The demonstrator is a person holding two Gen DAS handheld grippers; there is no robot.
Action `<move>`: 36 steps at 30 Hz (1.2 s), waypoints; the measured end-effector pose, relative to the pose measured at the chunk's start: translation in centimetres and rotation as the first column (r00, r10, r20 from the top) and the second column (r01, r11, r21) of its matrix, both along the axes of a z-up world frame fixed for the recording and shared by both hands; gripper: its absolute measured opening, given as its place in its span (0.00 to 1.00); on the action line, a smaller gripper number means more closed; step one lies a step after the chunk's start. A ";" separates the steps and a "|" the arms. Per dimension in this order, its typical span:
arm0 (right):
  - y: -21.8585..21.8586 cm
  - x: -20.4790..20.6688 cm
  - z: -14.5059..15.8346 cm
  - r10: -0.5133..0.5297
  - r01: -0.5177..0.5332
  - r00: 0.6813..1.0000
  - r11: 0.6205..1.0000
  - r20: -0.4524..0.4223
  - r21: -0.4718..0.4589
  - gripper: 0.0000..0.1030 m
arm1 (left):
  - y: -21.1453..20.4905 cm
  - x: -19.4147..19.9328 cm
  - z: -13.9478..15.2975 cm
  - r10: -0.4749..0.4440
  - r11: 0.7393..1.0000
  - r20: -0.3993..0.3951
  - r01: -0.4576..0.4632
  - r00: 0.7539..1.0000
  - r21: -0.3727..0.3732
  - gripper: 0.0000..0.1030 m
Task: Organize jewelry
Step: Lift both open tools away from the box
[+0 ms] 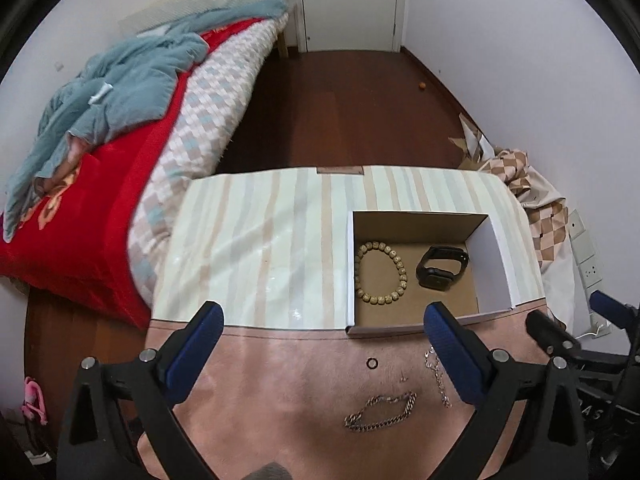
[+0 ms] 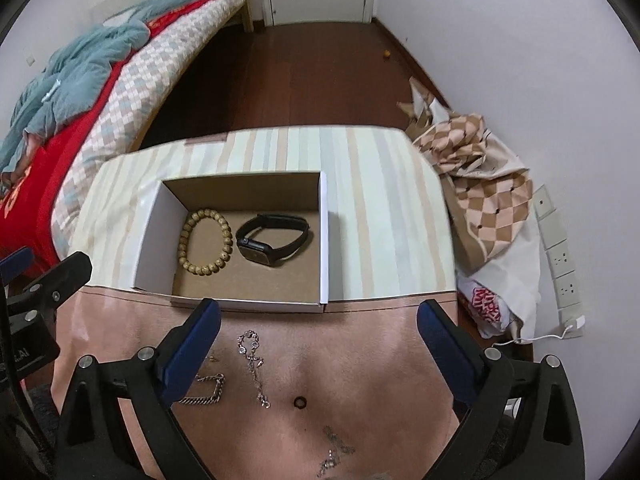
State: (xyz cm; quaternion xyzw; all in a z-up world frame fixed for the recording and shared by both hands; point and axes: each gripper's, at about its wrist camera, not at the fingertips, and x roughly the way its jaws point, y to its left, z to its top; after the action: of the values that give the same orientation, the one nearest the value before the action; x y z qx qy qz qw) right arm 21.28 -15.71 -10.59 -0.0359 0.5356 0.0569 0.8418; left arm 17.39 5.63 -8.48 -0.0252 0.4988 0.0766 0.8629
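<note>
Both grippers open over the loose jewelry, box half filled

Your left gripper (image 1: 324, 344) and right gripper (image 2: 320, 340) hang with jaws spread wide, holding nothing, likely poised to pick. In front of the cardboard box (image 2: 325, 240) lie a curb chain (image 1: 380, 412), a thin crystal bracelet (image 2: 252, 364) and a small ring (image 2: 299, 402); inside it rest a tan bead bracelet (image 2: 206, 242) and black watch (image 2: 272, 246).

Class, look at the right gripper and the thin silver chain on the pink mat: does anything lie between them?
Nothing visible does. The right gripper hangs open above the thin silver chain, which lies bare on the pink mat.
</note>
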 end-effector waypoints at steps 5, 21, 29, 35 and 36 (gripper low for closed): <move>-0.5 -2.6 3.2 -0.013 0.013 0.997 1.000 0.073 -0.002 0.97 | 0.0 -2.7 2.2 0.016 1.000 0.050 -0.016 0.999 0.002 0.99; -0.6 -10.6 10.9 0.002 -0.010 0.974 0.999 0.226 0.035 0.97 | -0.4 -10.2 7.6 0.025 1.000 0.160 -0.026 0.987 0.003 0.99; -1.8 -12.4 8.9 -0.032 0.015 0.981 0.996 0.193 0.090 0.97 | 0.1 -11.8 4.9 0.058 0.998 0.168 -0.058 0.984 -0.003 0.99; -5.8 -12.3 0.2 -0.121 0.123 0.992 0.981 -0.018 0.148 0.97 | 0.8 -12.0 -2.1 0.096 0.995 0.046 -0.098 0.994 0.036 0.99; -6.3 -12.3 -1.3 -0.132 0.138 0.990 0.978 -0.049 0.153 0.97 | 0.9 -12.0 -3.2 0.106 0.994 0.022 -0.107 0.994 0.037 0.99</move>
State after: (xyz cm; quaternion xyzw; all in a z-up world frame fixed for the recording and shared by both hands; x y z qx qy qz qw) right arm 9.00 -22.04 -11.94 0.0679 0.5470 0.0419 0.8333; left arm 5.35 6.56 -11.67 -0.0360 0.4866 0.1320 0.8629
